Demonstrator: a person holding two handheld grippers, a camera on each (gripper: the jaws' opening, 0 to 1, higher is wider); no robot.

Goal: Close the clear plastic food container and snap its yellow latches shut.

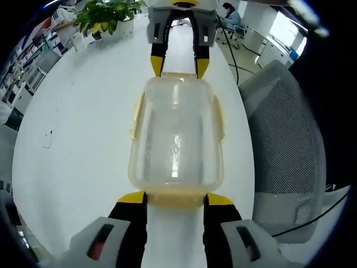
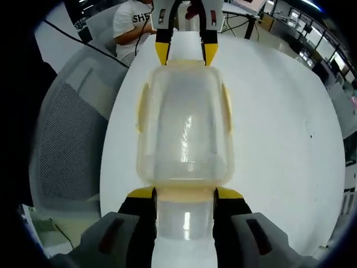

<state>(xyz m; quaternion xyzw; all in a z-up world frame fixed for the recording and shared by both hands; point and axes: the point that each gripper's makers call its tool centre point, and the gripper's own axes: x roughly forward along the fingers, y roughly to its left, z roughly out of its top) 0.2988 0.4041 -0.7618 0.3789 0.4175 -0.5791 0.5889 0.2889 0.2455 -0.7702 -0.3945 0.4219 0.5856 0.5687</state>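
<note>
container (image 1: 176, 140) sits lid-on on the white table (image 1: 83, 139), held endwise between us. our left gripper (image 1: 175, 199), at 6 o'clock in its own view, has spread jaws bracketing the near end latch (image 1: 176, 199); our right gripper (image 2: 184, 195) does likewise at the far end, showing at 12 o'clock. side latches (image 1: 136, 114) look unsnapped. we judge uneven pressing could skid the container across the slick table or leave a latch half-caught.

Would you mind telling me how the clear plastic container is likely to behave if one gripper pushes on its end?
The container looks empty and thin-walled, so it is probably light. It sits on a smooth white table, so it would likely slide rather than tip, given its low, wide shape. The left gripper and right gripper at opposite ends should brace it.
</note>
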